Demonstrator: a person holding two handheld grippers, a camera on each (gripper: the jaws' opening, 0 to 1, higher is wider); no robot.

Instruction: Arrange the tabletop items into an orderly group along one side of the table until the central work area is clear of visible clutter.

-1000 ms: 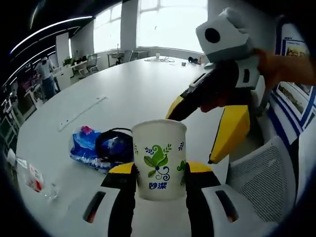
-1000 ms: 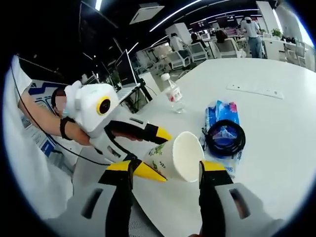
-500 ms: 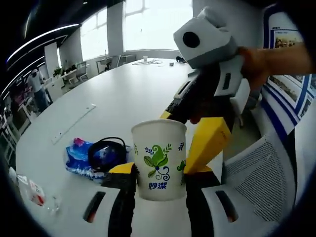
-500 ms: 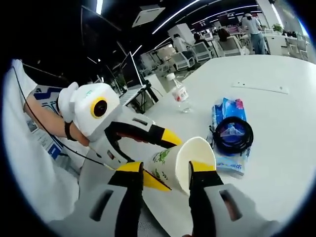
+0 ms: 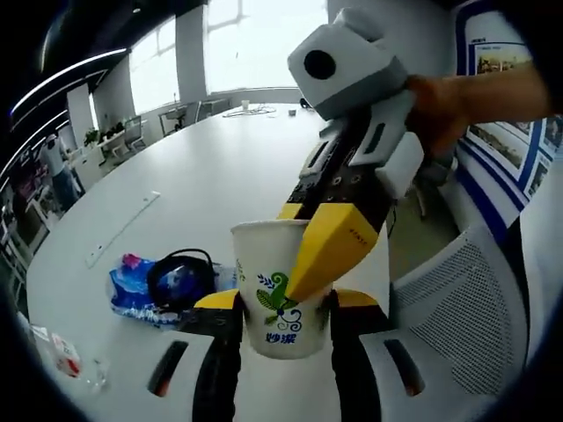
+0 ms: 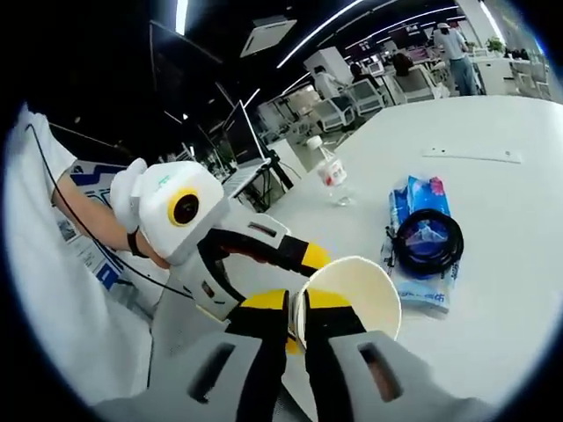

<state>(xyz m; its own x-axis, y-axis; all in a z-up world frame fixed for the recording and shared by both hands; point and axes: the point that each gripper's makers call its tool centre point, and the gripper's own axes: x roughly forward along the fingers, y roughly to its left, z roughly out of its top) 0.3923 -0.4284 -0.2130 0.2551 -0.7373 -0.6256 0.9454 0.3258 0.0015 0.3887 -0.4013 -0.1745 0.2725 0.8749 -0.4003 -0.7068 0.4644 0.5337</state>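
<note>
The paper cup (image 5: 281, 286) stands upright above the near edge of the table (image 5: 220, 167), gripped around its lower body by the left gripper (image 5: 280, 316), whose jaws press on either side of it. It is white with a green leaf print and blue characters. In the right gripper view its mouth (image 6: 349, 294) faces the camera and the inside looks empty.

The right gripper (image 6: 296, 321) has its jaws nearly closed on the cup's rim, one jaw inside the wall and one outside. In the left gripper view the same gripper (image 5: 330, 251) reaches down from the upper right, its yellow jaw lying across the front of the cup and covering part of the print. A hand (image 5: 440, 110) holds it from behind.

Just beyond the cup, on the table, lies a blue pack (image 6: 420, 230) with a coil of black cable (image 6: 428, 242) resting on top of it. Farther on stands a clear bottle (image 6: 329, 171) with a red label, well apart from the pack. A long white strip (image 6: 475, 156) lies flat farther out on the tabletop.

Beside the table, near the cup, is a white mesh chair (image 5: 457, 308). At the far end of the room are desks, chairs, windows and people standing.
</note>
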